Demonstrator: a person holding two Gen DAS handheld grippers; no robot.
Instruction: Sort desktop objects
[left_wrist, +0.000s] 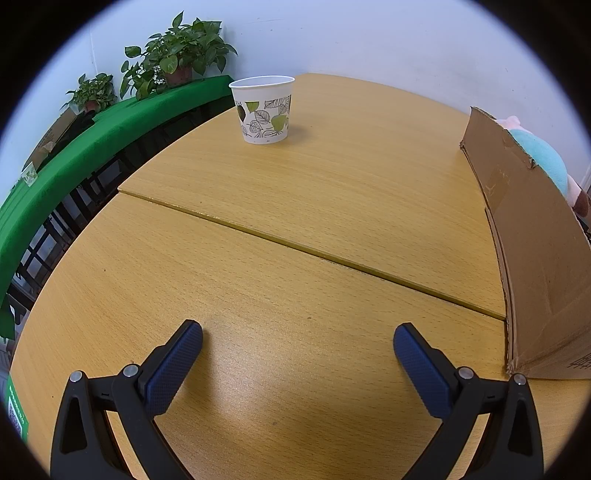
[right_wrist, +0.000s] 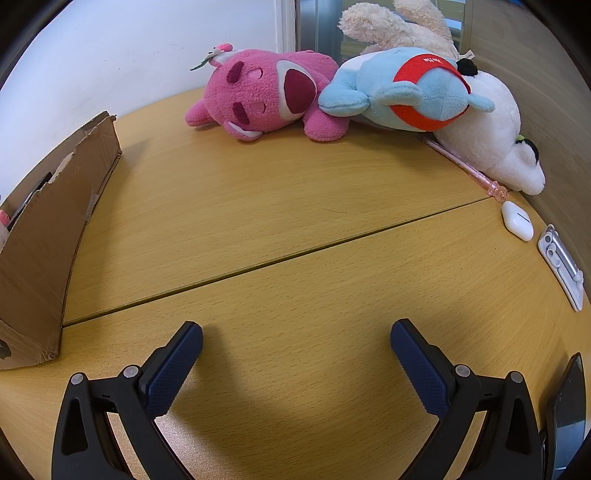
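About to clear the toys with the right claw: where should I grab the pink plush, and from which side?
Take the pink plush across its round head, coming from the front over the bare table. It lies on its side, face toward the camera, with the blue plush pressed against its right, so that side is blocked. The right claw is open wide; soft pile should squeeze to fit.

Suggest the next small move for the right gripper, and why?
Probably ease the right gripper forward toward the pink plush. Its jaws are open and empty over bare table, the plush is the nearest soft toy straight ahead, and the cardboard box stands open to its left.
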